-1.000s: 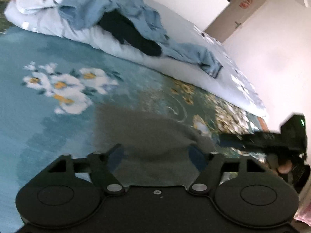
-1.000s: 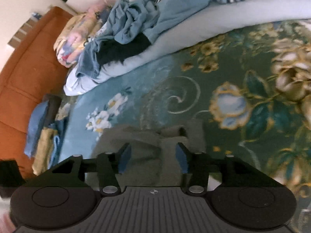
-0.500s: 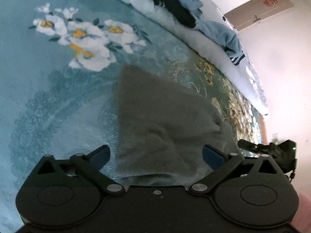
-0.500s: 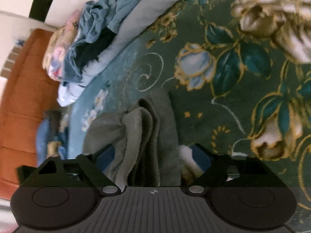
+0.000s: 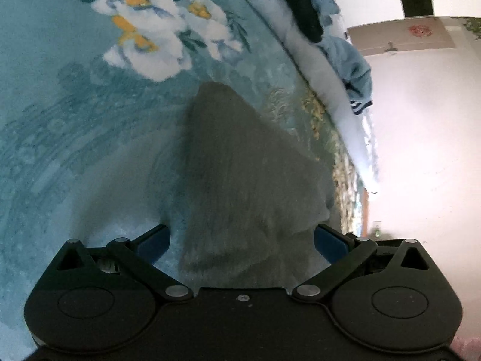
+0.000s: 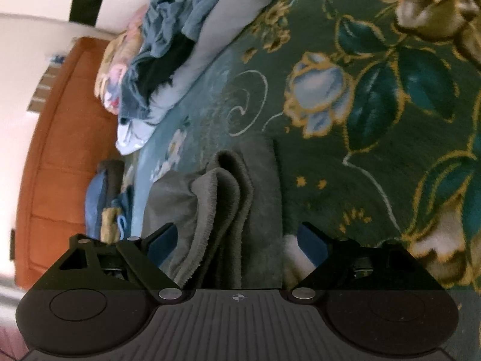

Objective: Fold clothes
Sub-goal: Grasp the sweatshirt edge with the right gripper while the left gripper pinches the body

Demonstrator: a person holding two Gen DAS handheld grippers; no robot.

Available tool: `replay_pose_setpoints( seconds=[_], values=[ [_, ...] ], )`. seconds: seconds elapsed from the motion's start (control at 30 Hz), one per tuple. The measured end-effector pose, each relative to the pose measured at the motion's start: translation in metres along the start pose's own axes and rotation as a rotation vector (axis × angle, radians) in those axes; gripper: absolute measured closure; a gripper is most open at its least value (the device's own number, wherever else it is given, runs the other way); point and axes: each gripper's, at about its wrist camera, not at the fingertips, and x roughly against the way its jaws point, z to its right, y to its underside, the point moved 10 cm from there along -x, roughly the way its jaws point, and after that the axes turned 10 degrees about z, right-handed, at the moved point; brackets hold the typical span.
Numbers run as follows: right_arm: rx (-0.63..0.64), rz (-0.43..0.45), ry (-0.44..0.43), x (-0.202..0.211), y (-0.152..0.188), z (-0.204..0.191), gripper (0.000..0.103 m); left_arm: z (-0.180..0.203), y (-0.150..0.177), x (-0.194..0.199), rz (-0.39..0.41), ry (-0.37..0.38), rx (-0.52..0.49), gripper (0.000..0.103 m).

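Observation:
A folded grey towel-like garment point(image 5: 240, 180) lies on the teal floral bedspread point(image 5: 75, 126). Its near end sits between the fingers of my left gripper point(image 5: 240, 237), which is wide open with both blue pads clear of the fabric. In the right wrist view the same grey garment point(image 6: 228, 198) shows several stacked folds with a fuzzy edge. My right gripper point(image 6: 237, 234) straddles that end. Its jaws are closing slightly, and the pads stand apart from the cloth.
A heap of blue and black clothes point(image 6: 168, 36) rests on a pale blue quilt point(image 5: 315, 69) at the back. A small stack of folded items point(image 6: 102, 198) sits by the orange headboard point(image 6: 60, 150). A white wall point(image 5: 421, 150) borders the bed.
Both grippers have sunk toward the bedspread and opened, letting go of the grey garment, which now lies folded on the bed. Both views have rolled.

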Motion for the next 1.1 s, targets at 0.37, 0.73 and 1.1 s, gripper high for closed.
replay_pose_setpoints(
  seconds=[0.37,0.73,1.1],
  values=[
    [0.073,-0.135,-0.083,-0.019,0.004,-0.007,0.041,0.017,0.004,-0.017,-0.037,0.072,-0.196,0.003],
    [0.037,-0.19,-0.131,-0.015,-0.001,0.006,0.054,0.023,0.002,-0.027,-0.123,0.158,-0.19,0.003],
    [-0.002,-0.185,-0.181,-0.029,-0.001,0.001,0.054,0.03,0.012,-0.035,-0.156,0.195,-0.206,0.004]
  ],
)
